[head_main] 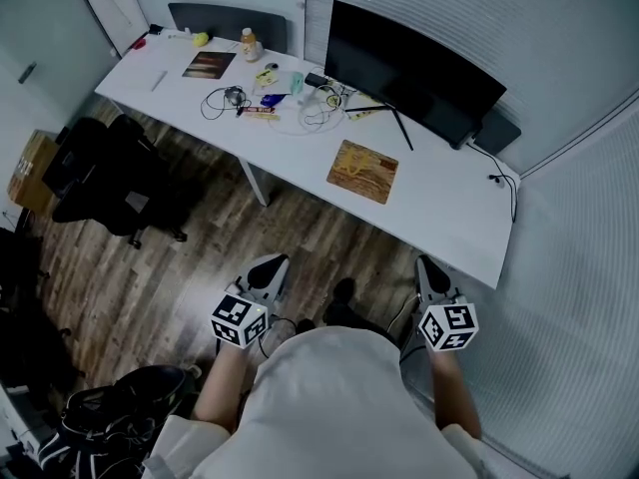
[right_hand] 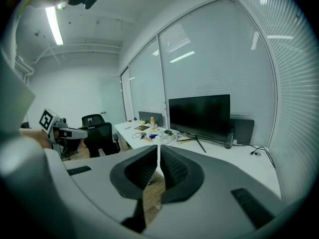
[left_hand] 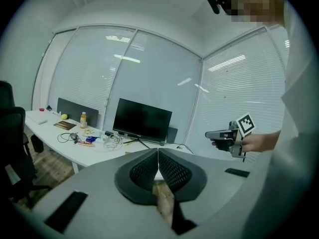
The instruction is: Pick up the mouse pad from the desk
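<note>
Both tongs were clenched with nothing between their jaws: the left tongs (head_main: 268, 269) and the right tongs (head_main: 431, 270) hung side by side over the wooden floor (head_main: 200, 257), each in one of the person's hands, pointing toward the white bench (head_main: 454, 213) and short of its near edge. A brown patterned mouse pad (head_main: 362, 171) lay flat on the bench in front of the black monitor (head_main: 409, 68), well apart from either pair of tongs. Left of the pad sat a tangle of cables (head_main: 225, 100) and small items, with a bottle (head_main: 249, 43) near the far edge. A black office chair (head_main: 110, 173) stood on the floor to the left.
</note>
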Demonstrator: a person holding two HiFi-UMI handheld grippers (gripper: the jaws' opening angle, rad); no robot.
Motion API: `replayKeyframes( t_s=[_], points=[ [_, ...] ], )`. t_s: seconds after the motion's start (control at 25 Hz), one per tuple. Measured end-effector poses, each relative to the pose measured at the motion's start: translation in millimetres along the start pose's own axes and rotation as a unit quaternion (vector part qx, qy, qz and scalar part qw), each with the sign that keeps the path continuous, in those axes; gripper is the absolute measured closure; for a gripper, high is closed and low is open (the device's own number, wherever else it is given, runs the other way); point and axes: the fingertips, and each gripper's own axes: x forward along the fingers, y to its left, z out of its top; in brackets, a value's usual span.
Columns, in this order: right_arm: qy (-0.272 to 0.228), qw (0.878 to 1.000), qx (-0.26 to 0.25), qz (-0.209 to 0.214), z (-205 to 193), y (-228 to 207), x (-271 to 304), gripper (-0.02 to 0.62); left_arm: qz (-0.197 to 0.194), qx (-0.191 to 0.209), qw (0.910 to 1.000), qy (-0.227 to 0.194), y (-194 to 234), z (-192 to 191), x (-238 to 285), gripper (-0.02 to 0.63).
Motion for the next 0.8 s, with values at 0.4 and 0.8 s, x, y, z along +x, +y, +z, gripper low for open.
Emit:
replayKeyframes(
  t_s=[0.4, 0.8],
  points=[
    [0.016, 1.000, 0.003, 0.027, 16.0, -52.2, 66.3, 0.557, 0.023, -0.007, 0.9996, 0.012, 20.7, 15.4, 67.7, 0.588],
    [0.026, 0.997, 0.000, 0.067, 34.4, -105.7, 121.8, 0.557, 0.041, -0.006, 0.9989, 0.021, 22.1, 32.9, 139.0, 0.588]
  ],
)
